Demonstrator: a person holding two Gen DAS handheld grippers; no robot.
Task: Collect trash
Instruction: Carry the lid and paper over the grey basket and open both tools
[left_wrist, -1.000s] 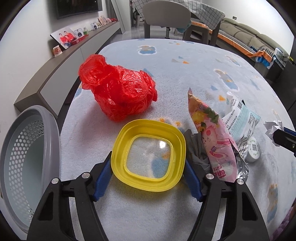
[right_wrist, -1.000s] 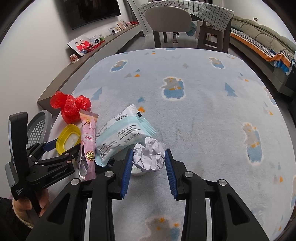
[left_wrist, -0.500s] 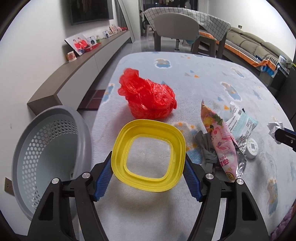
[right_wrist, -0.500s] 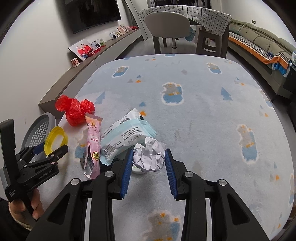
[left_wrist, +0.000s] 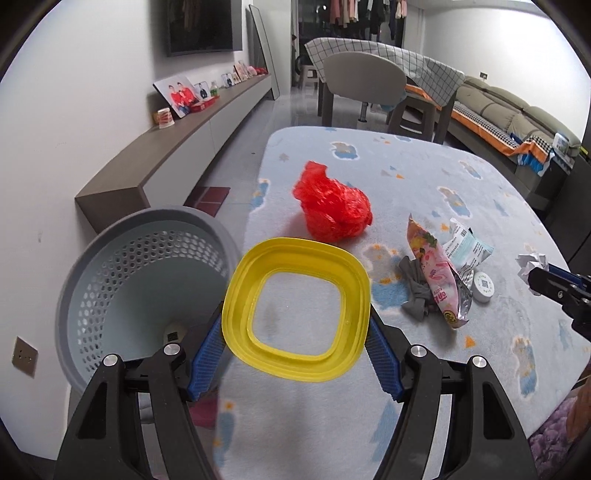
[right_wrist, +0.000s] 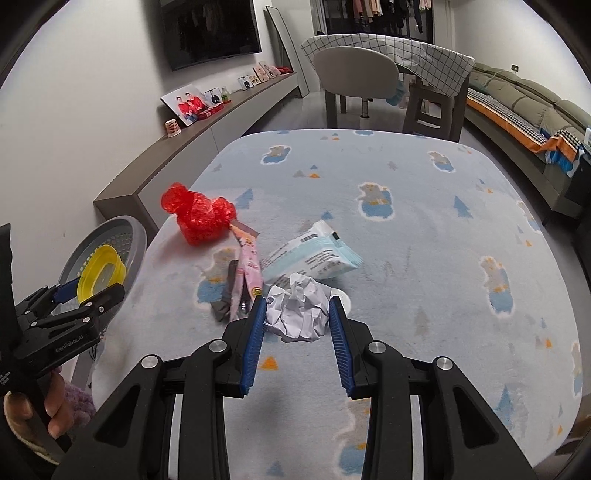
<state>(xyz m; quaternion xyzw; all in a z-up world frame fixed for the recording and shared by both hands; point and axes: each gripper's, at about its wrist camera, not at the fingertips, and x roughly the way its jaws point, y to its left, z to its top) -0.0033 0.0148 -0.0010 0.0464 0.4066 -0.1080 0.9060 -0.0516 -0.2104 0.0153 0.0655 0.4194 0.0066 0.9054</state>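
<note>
My left gripper (left_wrist: 295, 354) is shut on a yellow square lid (left_wrist: 295, 308) and holds it in the air at the table's left edge, next to the grey perforated trash basket (left_wrist: 122, 266). It also shows in the right wrist view (right_wrist: 101, 275), over the basket (right_wrist: 133, 236). My right gripper (right_wrist: 297, 325) is shut on a crumpled white paper ball (right_wrist: 299, 312), lifted a little above the table. A red plastic bag (left_wrist: 332, 208), a pink snack wrapper (left_wrist: 437, 273), a pale blue packet (right_wrist: 314, 254) and a small white cap (left_wrist: 483, 286) lie on the table.
The table (right_wrist: 424, 236) has a pale blue patterned cloth. A grey crumpled scrap (left_wrist: 415, 291) lies beside the pink wrapper. A low cabinet (left_wrist: 177, 158) runs along the left wall. A chair (right_wrist: 354, 74) and a sofa (right_wrist: 524, 110) stand beyond the table.
My left gripper has lifted the yellow lid off the table and carried it left, toward the basket. My right gripper has risen slightly with the paper ball.
</note>
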